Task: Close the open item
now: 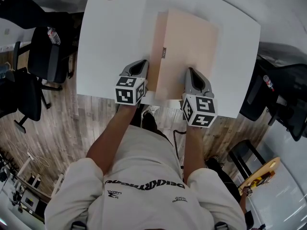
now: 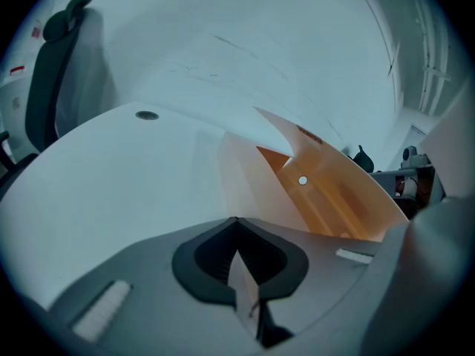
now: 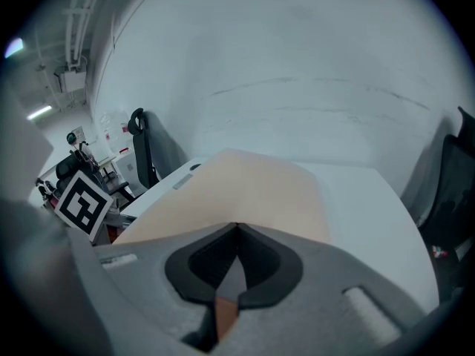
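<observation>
The peach folder (image 1: 188, 44) lies on the white table (image 1: 108, 47), close to its near edge, and its left side stands a little open, so the left gripper view shows the orange inside (image 2: 338, 199). The left gripper (image 1: 140, 70) has its jaws pressed together on a thin pale edge at the folder's near left corner. The right gripper (image 1: 194, 76) is also closed tight, pinching the near edge of the cover (image 3: 245, 191).
</observation>
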A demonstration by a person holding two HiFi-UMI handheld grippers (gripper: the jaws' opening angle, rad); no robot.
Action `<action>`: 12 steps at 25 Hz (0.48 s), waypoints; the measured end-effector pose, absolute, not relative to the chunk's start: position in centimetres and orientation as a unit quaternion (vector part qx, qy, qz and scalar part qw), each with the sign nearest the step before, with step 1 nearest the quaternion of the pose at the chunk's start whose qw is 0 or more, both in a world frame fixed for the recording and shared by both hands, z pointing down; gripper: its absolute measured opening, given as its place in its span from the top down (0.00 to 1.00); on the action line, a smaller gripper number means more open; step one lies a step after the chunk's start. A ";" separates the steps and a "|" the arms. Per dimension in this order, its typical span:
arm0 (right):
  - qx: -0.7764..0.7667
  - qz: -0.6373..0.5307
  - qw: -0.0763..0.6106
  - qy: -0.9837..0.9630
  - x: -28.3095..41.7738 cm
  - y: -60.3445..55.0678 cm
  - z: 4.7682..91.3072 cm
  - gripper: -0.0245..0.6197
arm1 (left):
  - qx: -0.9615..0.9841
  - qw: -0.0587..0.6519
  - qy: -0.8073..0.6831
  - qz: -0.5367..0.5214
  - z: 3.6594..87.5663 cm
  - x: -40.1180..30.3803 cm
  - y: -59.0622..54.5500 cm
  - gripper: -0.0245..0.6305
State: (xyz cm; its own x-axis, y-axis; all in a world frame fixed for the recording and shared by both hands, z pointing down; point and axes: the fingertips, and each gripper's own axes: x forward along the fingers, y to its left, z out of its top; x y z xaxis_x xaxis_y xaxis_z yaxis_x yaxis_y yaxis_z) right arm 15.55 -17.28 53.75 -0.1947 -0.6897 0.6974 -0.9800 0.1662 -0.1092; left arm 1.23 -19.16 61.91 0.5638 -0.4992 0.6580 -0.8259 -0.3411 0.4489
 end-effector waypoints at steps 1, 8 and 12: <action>0.579 0.286 0.257 -0.719 15.5 -17.3 53.9 0.96 | 0.792 0.393 -0.419 0.208 61.9 1.2 -19.2 0.96; 0.566 0.305 0.261 -0.720 15.1 -17.5 54.6 0.96 | 0.789 0.399 -0.421 0.201 62.2 1.1 -19.4 0.96; 0.558 0.314 0.265 -0.721 14.8 -17.5 55.0 0.96 | 0.789 0.402 -0.420 0.201 62.2 1.2 -19.4 0.96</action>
